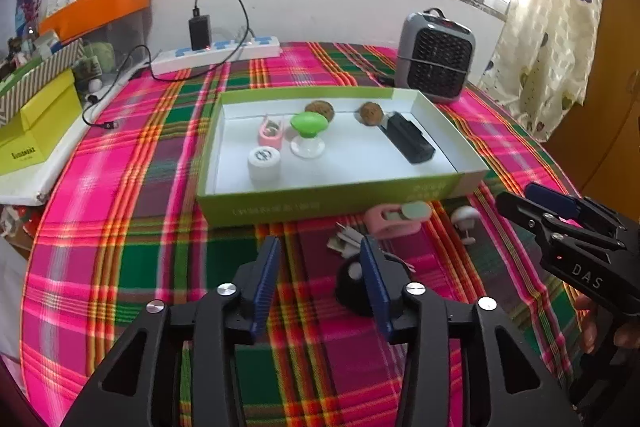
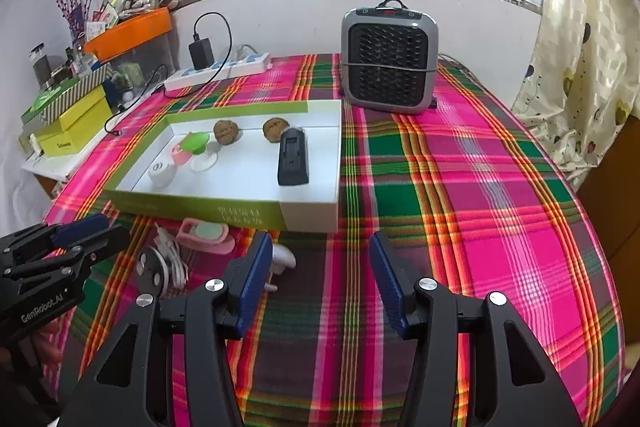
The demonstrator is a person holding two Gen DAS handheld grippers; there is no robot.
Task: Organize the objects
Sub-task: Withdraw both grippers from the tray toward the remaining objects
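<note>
A round table (image 1: 120, 187) covered with a pink, green and orange plaid cloth carries a shallow green box (image 1: 332, 201) with a white interior. The box sits near the middle of the tabletop, its long side facing the grippers.

Contents of the box:
- a white round case (image 1: 264, 163) near the front left corner;
- a small pink item (image 1: 271, 133) just behind it;
- a green-topped knob on a clear base (image 1: 307, 133) beside the pink item;
- two brown walnut-like balls (image 1: 319, 110) along the rear wall;
- a black rectangular device (image 1: 410, 138) toward the right end, lying at an angle.

Items outside the box, on the cloth just before its front wall:
- a pink holder with a pale green disc (image 1: 396, 219);
- a white plug (image 1: 465, 219) to its right;
- a black round object with a white cable (image 1: 354, 283), partly hidden by a finger of the left gripper.

The left gripper (image 1: 320, 279) hangs above the cloth in front of the box; its fingers stand apart with nothing between the pads. The right gripper (image 2: 320, 279) hangs beside it, fingers apart and empty, the white plug just outside its left finger.

A grey heater (image 2: 388, 63) stands at the far edge of the tabletop. A white power strip (image 1: 216, 55) with a black charger lies at the far left edge.
</note>
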